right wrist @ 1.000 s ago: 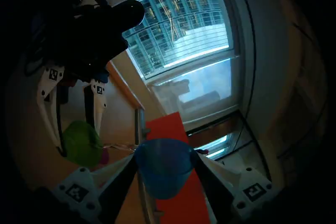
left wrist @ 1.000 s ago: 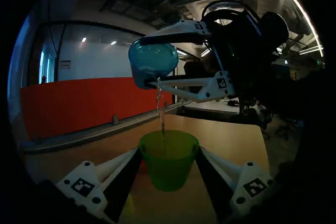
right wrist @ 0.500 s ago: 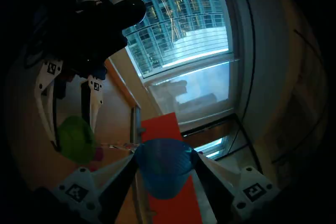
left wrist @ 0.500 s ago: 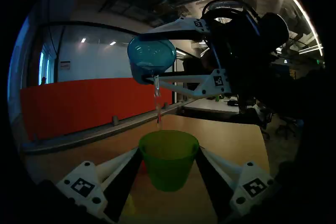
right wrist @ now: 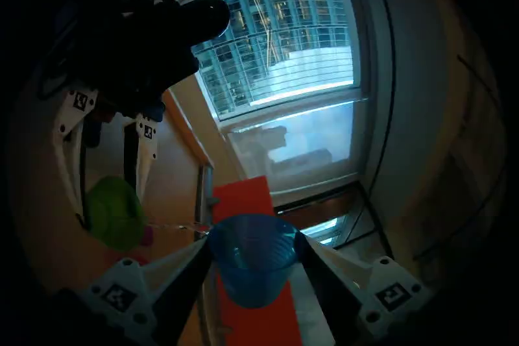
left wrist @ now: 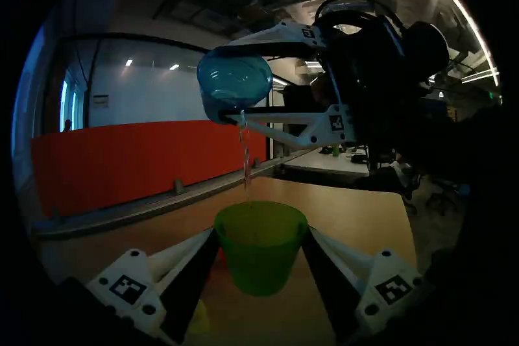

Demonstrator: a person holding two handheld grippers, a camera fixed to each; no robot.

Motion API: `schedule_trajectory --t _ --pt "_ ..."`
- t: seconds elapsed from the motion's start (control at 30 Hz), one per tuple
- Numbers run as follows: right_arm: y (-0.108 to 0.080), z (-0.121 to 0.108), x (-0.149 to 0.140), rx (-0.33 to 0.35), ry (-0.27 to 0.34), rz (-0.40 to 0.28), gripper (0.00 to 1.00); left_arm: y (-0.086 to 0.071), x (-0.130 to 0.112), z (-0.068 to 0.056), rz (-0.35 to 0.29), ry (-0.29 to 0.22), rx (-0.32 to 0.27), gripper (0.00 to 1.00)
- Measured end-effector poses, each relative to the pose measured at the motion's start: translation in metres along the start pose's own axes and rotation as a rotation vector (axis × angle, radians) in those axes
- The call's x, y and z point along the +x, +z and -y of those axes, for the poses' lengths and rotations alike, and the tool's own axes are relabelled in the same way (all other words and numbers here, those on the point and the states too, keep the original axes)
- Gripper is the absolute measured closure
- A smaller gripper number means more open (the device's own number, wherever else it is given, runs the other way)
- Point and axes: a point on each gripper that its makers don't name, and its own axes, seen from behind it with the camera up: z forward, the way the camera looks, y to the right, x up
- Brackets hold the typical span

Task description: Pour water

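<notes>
My left gripper (left wrist: 259, 261) is shut on a green cup (left wrist: 261, 252), held upright above a wooden table (left wrist: 363, 210). Over it my right gripper (left wrist: 250, 89) is shut on a blue cup (left wrist: 233, 89), tipped well over with its mouth facing this way. A thin stream of water (left wrist: 245, 161) runs from the blue cup's lower rim down into the green cup. In the right gripper view the blue cup (right wrist: 254, 267) sits between my right gripper's (right wrist: 254, 261) fingers, and water (right wrist: 175, 226) trickles toward the green cup (right wrist: 115, 213) in my left gripper (right wrist: 110, 206).
An orange partition (left wrist: 130, 158) and a grey rail (left wrist: 162, 197) run along the table's far edge. Something small and pink (right wrist: 148, 236) lies just behind the green cup. Desks and office chairs (left wrist: 441, 197) stand beyond the table's right end.
The blue cup has tipped slightly further and shifted a little. The stream keeps running into the green cup, which has stayed put.
</notes>
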Motion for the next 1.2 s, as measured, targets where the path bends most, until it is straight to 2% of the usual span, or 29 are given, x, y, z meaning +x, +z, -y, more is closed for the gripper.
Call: schedule_trajectory --t 0.57,1.2 --pt "0.0026 -0.0057 0.0004 -0.018 -0.059 -0.001 0.08 0.0025 0.001 0.0031 -0.002 -0.001 0.003 0.14" --pt "0.0068 -0.0094 0.0025 -0.029 -0.155 0.003 0.08 0.0035 0.0022 0.0048 -0.006 -0.001 0.005 0.14"
